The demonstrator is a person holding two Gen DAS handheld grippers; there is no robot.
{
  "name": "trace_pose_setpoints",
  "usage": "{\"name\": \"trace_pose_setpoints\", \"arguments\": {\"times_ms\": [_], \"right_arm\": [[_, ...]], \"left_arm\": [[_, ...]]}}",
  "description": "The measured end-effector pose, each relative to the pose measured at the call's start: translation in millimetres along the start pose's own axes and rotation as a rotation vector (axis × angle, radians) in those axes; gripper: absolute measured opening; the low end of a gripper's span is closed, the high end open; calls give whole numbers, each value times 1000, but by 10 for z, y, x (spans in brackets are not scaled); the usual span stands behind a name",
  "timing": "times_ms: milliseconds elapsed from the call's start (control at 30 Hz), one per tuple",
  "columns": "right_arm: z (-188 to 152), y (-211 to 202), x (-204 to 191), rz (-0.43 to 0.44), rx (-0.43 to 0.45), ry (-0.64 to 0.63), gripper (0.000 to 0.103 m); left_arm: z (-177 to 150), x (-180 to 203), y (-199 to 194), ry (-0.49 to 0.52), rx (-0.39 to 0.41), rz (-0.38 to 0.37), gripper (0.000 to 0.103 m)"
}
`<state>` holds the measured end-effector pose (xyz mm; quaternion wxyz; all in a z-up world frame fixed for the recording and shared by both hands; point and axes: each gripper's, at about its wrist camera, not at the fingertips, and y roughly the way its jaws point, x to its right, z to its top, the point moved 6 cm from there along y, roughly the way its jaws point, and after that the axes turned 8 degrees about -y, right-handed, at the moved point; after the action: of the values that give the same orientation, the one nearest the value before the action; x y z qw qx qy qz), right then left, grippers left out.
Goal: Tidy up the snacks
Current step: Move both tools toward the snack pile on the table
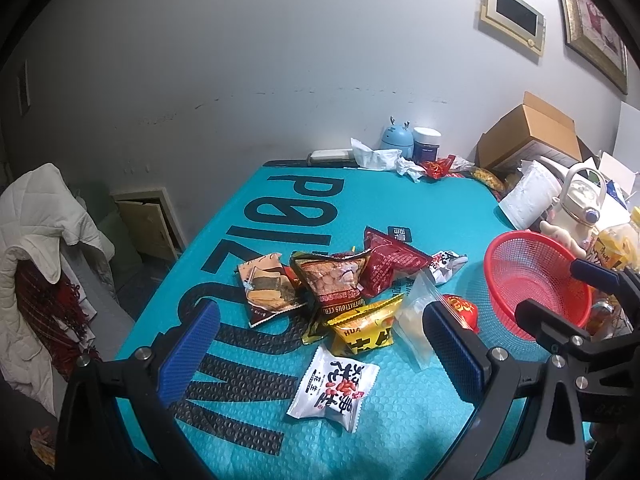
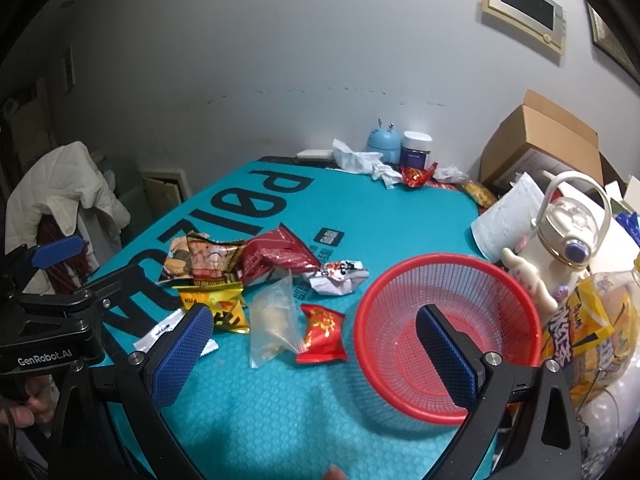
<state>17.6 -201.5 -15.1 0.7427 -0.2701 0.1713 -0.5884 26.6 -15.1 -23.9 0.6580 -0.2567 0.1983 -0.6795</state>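
**Grippers spread wide above the snack pile**

Both grippers are held above the desk [image 1: 400, 208], tilted downward, with nothing between the pads. On the left gripper [image 1: 320, 356] the jaws are spread fully apart over the near part of the pile; the white packet [image 1: 334, 394] is seen between its blue pads [image 1: 188, 354], lying on the desk and not touched. On the right gripper [image 2: 316, 360] the jaws are likewise spread fully apart; its right pad is seen in front of the basket [image 2: 440, 280].

The snacks are gathered near the middle of the teal desk cover. A brown packet [image 1: 336, 280] is stacked among a dark red packet [image 1: 390, 262], an orange packet [image 1: 266, 284] and a yellow packet [image 1: 364, 328]. A clear bag [image 2: 276, 320] and a small red packet [image 2: 322, 330] are placed just beside the pile, toward the basket. A crumpled white wrapper [image 2: 338, 278] is located between the dark red packet and the basket. The red mesh basket is set upright at the desk's right side and holds no packets.
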Motion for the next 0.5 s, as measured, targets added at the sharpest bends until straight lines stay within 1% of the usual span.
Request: {"name": "trace_pose_setpoints", "arguments": {"times_ms": [133, 200, 300, 400, 500], "right_arm": [[10, -12, 0, -14, 30, -15, 103], [14, -26, -2, -8, 26, -10, 103], [3, -13, -5, 11, -12, 11, 103], [12, -45, -22, 12, -1, 9, 103], [10, -48, -36, 24, -11, 20, 103]], "left_arm": [[-2, 1, -5, 0, -1, -1, 103], [-3, -4, -14, -1, -1, -3, 103], [-14, 0, -28, -1, 1, -4, 103], [-20, 4, -37, -2, 1, -6, 103], [-39, 9, -52, -2, 2, -9, 103]]}}
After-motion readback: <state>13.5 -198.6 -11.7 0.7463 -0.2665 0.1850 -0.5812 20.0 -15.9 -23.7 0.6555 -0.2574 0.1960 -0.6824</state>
